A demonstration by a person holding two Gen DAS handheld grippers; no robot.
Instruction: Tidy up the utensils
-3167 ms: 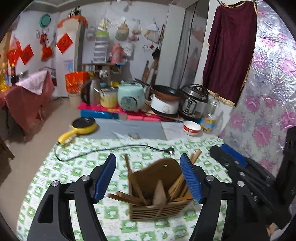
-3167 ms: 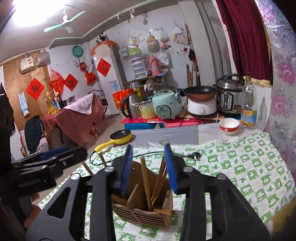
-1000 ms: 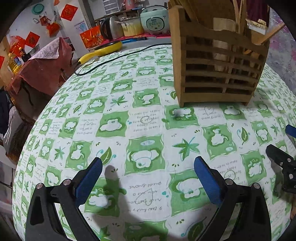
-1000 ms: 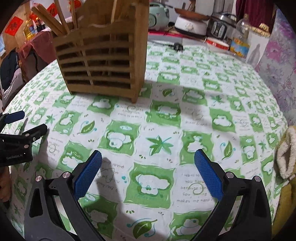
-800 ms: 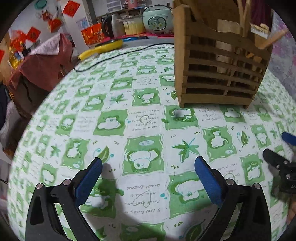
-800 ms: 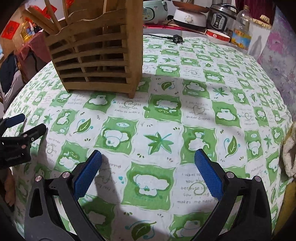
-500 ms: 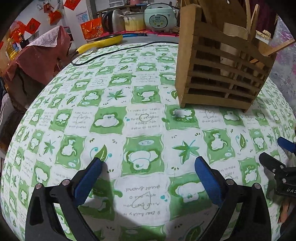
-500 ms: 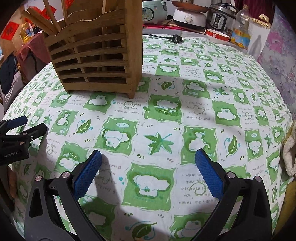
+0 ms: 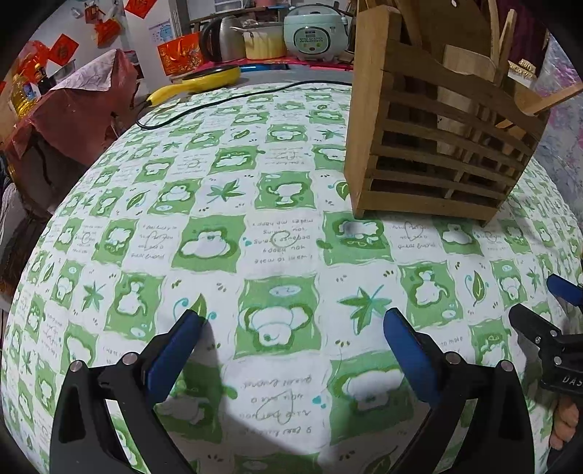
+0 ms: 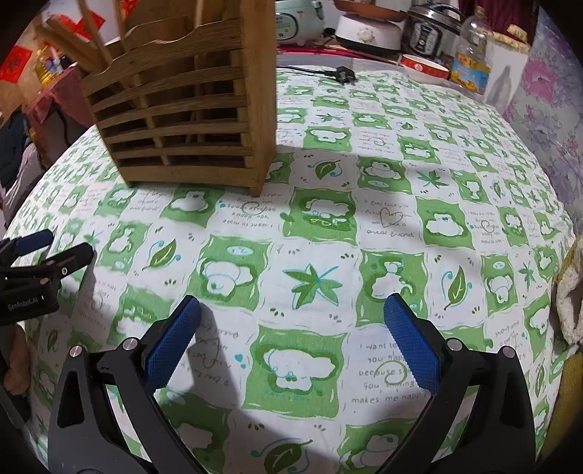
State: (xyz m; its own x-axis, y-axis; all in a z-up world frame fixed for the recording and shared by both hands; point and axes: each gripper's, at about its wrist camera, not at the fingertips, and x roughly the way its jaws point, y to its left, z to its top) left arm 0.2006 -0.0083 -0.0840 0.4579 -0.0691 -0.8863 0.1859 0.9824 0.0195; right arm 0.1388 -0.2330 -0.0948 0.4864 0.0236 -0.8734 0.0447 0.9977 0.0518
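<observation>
A slatted wooden utensil holder (image 9: 433, 146) stands upright on the green-and-white tablecloth (image 9: 218, 204), with wooden utensils (image 9: 546, 100) sticking out of its top. It also shows in the right wrist view (image 10: 186, 109). My left gripper (image 9: 291, 328) is open and empty, low over the cloth, well in front of the holder. My right gripper (image 10: 289, 313) is open and empty, also low over the cloth in front of the holder. Each gripper shows at the edge of the other's view: the right one (image 9: 557, 328), the left one (image 10: 32, 269).
A black power cord (image 9: 226, 98) and plug (image 10: 342, 74) lie at the table's far side. A yellow pan (image 9: 204, 82), rice cookers (image 9: 313, 34), a red-rimmed bowl (image 10: 424, 67) and an oil bottle (image 10: 472, 54) stand behind the table.
Both grippers came down from above the holder to low over the cloth in front of it and opened wide. In the last second they barely moved.
</observation>
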